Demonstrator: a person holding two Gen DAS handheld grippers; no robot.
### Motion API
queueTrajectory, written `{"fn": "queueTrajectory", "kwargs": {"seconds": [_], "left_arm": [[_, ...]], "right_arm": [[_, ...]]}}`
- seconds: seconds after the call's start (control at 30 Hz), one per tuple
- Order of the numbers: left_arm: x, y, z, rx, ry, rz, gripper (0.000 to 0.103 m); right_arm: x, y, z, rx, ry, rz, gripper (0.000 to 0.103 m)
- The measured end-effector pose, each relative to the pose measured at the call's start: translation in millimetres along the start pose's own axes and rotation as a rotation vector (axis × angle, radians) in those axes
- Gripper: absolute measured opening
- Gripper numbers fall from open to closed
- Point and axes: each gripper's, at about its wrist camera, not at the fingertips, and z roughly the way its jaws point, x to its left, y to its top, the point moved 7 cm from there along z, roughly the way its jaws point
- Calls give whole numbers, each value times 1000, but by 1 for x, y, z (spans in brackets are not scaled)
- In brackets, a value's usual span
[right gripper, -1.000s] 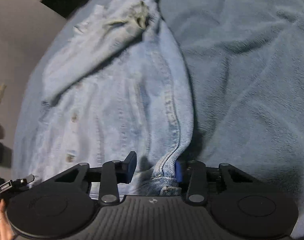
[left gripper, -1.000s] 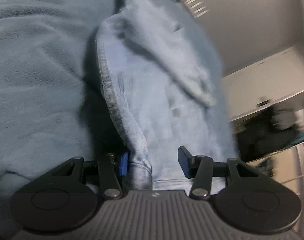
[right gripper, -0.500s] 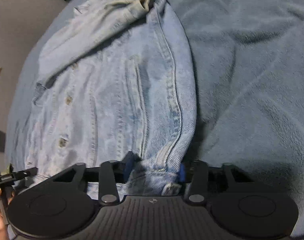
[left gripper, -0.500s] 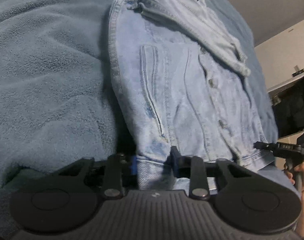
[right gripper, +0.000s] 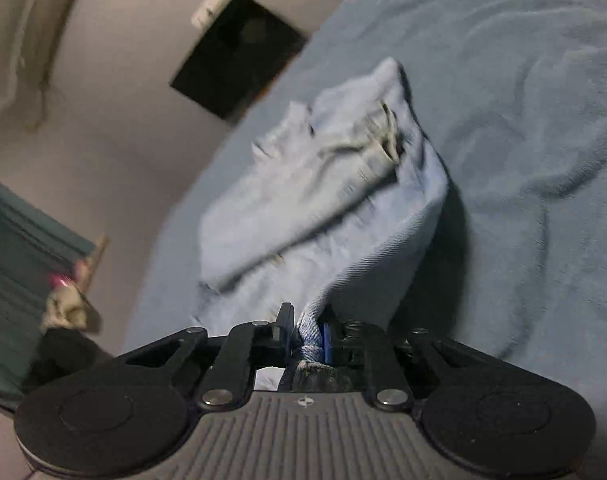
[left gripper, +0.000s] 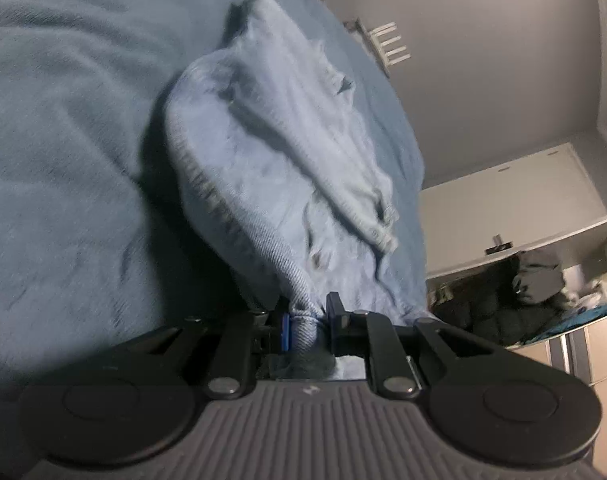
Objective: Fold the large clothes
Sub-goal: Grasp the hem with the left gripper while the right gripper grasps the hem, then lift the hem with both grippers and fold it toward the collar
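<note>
Both grippers are clamped on the hem of the denim jacket (left gripper: 263, 184), one at each bottom corner. Left gripper (left gripper: 308, 322): fingers narrow, pinching a bunched hem corner. Right gripper (right gripper: 308, 330): same, narrow on the opposite corner. The jacket lies on the blue fleece blanket (left gripper: 63, 120) with its hem end raised off it; the collar end rests further out, a sleeve (left gripper: 323, 168) draped across the front. My read: bottom-to-top fold in progress. To do it well I'd keep both corners level and equally tensioned, carry the hem over toward the collar, and land it square so the sleeve stays tucked inside. Both views are motion-blurred; a slower carry is safer.
</note>
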Motion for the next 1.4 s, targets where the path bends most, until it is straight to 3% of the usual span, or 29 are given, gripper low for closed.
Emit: {"fn": "queueTrajectory", "kwargs": {"seconds": [0.2,0.53,0.77,0.8,0.9,1.03,1.17,1.33,1.4], "left_arm": [[-16,46,15,-68,-51,-54,11],[-2,111,45,-149,-127,-164,11],[9,162,83,-211,-149,-156,11],[10,165,89,-216,-142,-152,11],[21,175,107,-224,-127,-157,12],[44,185,118,-250,-103,-211,12],[55,195,115,-270,-69,-215,21],[47,202,99,-280,-67,-188,27],[42,204,91,-291,-47,-156,37]], "right_arm": [[0,32,18,-84,47,58,15],[-29,89,58,-201,112,203,15],[-49,135,104,-267,103,240,17],[-53,139,110,-275,93,247,20],[-69,149,117,-353,42,253,45],[-90,161,119,-419,-7,271,47],[-96,162,129,-404,-16,231,47],[-79,156,146,-349,-63,86,51],[-68,154,150,-337,-70,19,54]]}}
